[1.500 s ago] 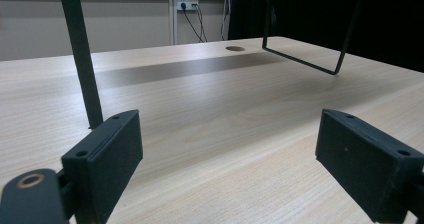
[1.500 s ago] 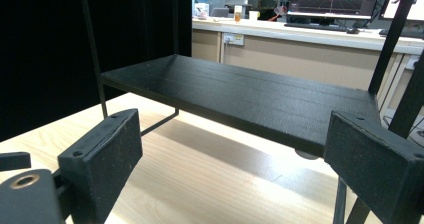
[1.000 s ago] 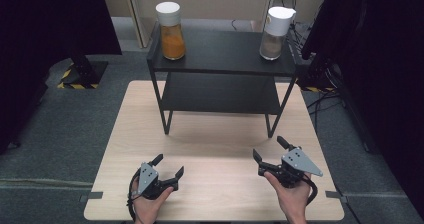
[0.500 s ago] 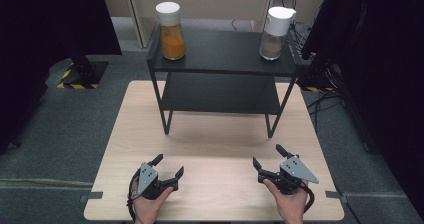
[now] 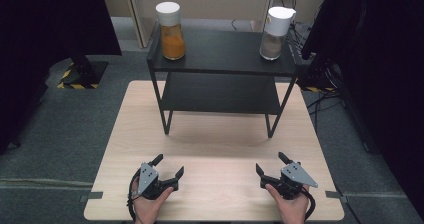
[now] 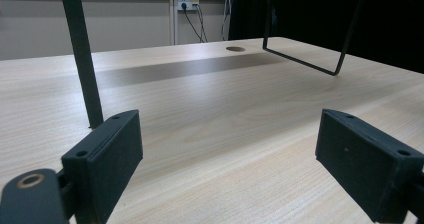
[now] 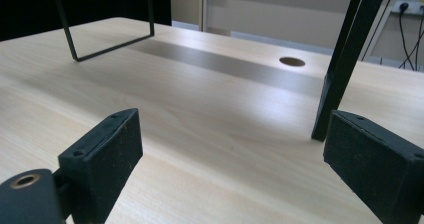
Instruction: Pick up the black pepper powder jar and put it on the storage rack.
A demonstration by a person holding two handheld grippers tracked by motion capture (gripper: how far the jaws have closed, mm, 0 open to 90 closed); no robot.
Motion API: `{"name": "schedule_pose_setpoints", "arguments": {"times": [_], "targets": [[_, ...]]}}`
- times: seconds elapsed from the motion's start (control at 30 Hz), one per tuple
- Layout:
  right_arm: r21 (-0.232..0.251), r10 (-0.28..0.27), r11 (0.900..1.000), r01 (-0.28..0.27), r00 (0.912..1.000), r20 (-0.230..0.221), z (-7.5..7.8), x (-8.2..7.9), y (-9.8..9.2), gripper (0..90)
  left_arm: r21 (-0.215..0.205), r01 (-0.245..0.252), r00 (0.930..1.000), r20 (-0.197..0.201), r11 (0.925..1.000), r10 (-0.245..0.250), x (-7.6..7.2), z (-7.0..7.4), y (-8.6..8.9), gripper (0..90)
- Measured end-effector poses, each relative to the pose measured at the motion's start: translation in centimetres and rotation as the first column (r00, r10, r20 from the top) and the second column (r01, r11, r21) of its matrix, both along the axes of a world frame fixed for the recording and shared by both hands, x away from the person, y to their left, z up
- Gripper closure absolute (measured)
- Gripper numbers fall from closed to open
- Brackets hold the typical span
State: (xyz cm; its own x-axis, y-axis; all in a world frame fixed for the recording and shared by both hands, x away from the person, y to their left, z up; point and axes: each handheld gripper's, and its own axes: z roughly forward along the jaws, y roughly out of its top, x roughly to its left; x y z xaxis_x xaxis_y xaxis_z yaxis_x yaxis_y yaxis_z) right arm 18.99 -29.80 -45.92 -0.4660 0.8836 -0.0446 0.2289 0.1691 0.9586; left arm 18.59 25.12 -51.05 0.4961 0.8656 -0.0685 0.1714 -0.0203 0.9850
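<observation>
Both grippers are parked low in front of the black shelf (image 5: 220,79): left gripper (image 5: 167,171) and right gripper (image 5: 270,165) spread wide, nothing grasped. Orange jar (image 5: 171,31) and grey jar (image 5: 275,33) are left up top.

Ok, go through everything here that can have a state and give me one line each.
Left gripper: open, holds nothing, low over the table.
Right gripper: open, holds nothing, low over the table.
Orange-powder jar: upright, white lid on, top shelf of the black rack.
Brown-powder jar: upright, white lid on, same shelf.
</observation>
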Motion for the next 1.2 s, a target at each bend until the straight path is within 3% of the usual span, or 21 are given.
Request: {"name": "schedule_pose_setpoints", "arguments": {"times": [0.5,0.7,0.93,1.2], "targets": [[0.011,-0.02,1.0,0.02,0.9998,-0.001,-1.6,-0.6,-0.2,9.0,-0.003,0.001,1.0,-0.002,1.0,-0.001,0.0,0.0,0.0,10.8],[0.011,-0.029,1.0,0.029,0.9994,-0.021,-2.2,-0.5,-0.2,9.0,-0.008,0.004,1.0,-0.005,1.0,-0.004,0.1,0.0,0.1,10.8],[-0.017,-0.024,1.0,0.023,0.9995,-0.022,-2.1,-0.5,0.0,9.0,-0.006,0.005,1.0,-0.005,1.0,-0.005,0.1,0.0,0.1,10.7],[-0.012,-0.023,1.0,0.023,0.9994,-0.025,-2.0,-0.5,-0.1,8.9,-0.005,0.006,1.0,-0.005,1.0,-0.006,0.1,0.0,0.1,10.7]]}}
